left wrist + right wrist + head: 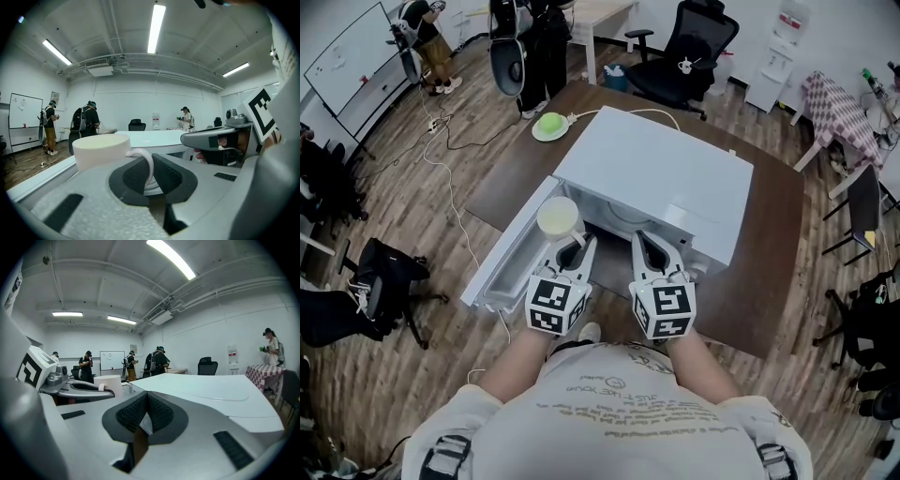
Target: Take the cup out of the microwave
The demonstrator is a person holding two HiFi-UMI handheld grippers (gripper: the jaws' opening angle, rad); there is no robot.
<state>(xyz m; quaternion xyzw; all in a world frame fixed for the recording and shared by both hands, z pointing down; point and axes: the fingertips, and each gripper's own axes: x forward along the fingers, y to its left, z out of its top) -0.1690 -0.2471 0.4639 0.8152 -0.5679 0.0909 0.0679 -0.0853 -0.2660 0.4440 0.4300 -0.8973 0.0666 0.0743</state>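
Observation:
A cream cup (557,216) hangs in front of the white microwave (656,173), above its open door (508,261). My left gripper (572,247) is shut on the cup's handle. In the left gripper view the handle (146,165) is pinched between the dark pads and the cup body (101,151) stands upright just beyond them. My right gripper (649,247) is beside the left one, in front of the microwave's opening, shut with nothing in it. The right gripper view shows its pads closed together (144,416), with the cup (108,383) off to the left.
The microwave stands on a dark brown table (769,281). A green round thing on a plate (550,125) lies at the table's far corner. Office chairs, cables and several people are around the room.

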